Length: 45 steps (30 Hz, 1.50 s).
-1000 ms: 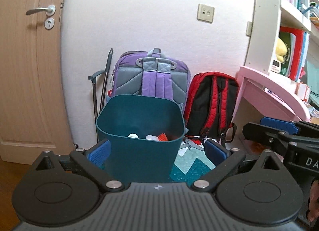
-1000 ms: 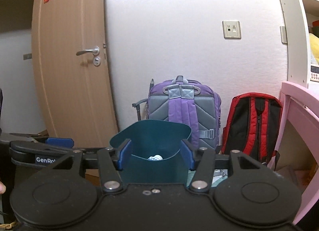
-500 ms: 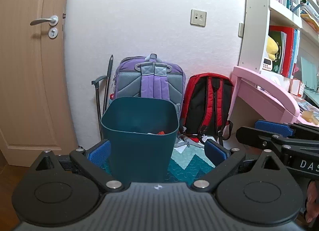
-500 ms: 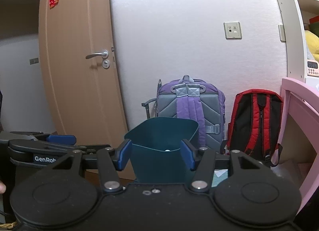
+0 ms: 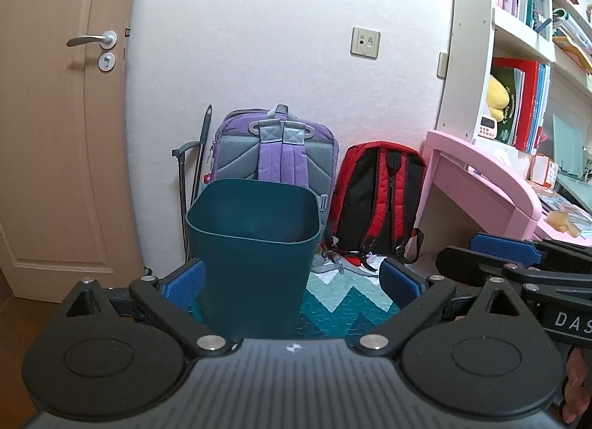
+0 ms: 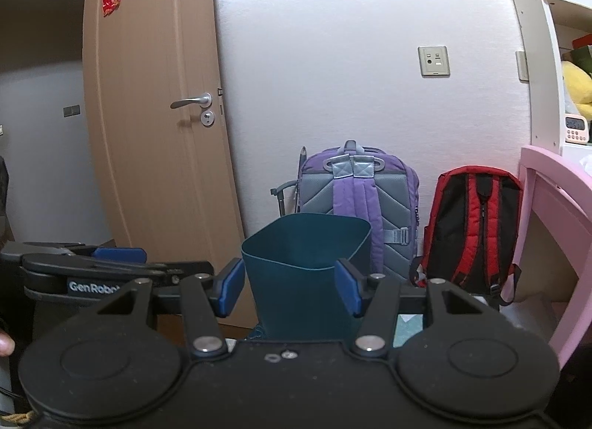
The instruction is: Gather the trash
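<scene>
Left gripper: jaws spread wide, blue pads apart, nothing clamped between them. Ahead of it and to its left stands a wooden door, shut. Directly ahead, in line with the left pad and the gap beside it, stands the teal bin — upright on a teal zigzag mat, its contents not visible from this angle. Behind the bin, against the white wall, lean a purple backpack and, further right, a red backpack. A pink desk lies to the right.

Right gripper: jaws likewise wide apart, empty. The bin shows beyond the gap between its pads — whether they reach the bin wall cannot be told.
</scene>
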Tool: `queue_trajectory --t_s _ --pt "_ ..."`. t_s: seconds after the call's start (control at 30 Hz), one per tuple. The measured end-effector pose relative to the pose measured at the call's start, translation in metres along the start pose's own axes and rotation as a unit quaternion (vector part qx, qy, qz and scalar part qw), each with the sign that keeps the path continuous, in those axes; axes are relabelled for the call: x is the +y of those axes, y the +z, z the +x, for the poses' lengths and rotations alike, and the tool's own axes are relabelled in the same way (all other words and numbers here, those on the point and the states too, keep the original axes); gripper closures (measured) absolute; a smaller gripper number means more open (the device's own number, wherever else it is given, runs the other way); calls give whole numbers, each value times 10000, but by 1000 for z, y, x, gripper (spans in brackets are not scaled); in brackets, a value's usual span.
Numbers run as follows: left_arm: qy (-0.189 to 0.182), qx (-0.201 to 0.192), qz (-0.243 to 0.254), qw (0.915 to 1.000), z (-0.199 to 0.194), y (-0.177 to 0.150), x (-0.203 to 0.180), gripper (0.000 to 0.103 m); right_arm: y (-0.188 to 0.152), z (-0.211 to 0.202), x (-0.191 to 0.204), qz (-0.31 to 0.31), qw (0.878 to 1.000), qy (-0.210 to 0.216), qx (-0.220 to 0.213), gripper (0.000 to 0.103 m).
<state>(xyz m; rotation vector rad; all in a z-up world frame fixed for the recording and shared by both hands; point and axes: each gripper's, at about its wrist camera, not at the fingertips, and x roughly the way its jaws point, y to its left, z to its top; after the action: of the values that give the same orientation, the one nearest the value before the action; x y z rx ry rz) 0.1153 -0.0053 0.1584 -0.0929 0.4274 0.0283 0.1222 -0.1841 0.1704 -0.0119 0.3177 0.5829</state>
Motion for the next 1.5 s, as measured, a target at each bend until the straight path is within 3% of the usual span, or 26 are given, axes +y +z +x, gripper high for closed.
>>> queue_trajectory --t_s 0.9,1.2,1.5 --pt "93 -261 -131 9995 -51 -17 -7 2 -13 -34 14 -56 9998 169 -88 49" --pt "-107 -216 -27 9997 -51 -21 -15 2 -26 -29 9 12 9999 85 108 49" --pt "55 -192 88 9998 -43 -25 -17 2 -30 -33 2 -4 10000 65 14 49"
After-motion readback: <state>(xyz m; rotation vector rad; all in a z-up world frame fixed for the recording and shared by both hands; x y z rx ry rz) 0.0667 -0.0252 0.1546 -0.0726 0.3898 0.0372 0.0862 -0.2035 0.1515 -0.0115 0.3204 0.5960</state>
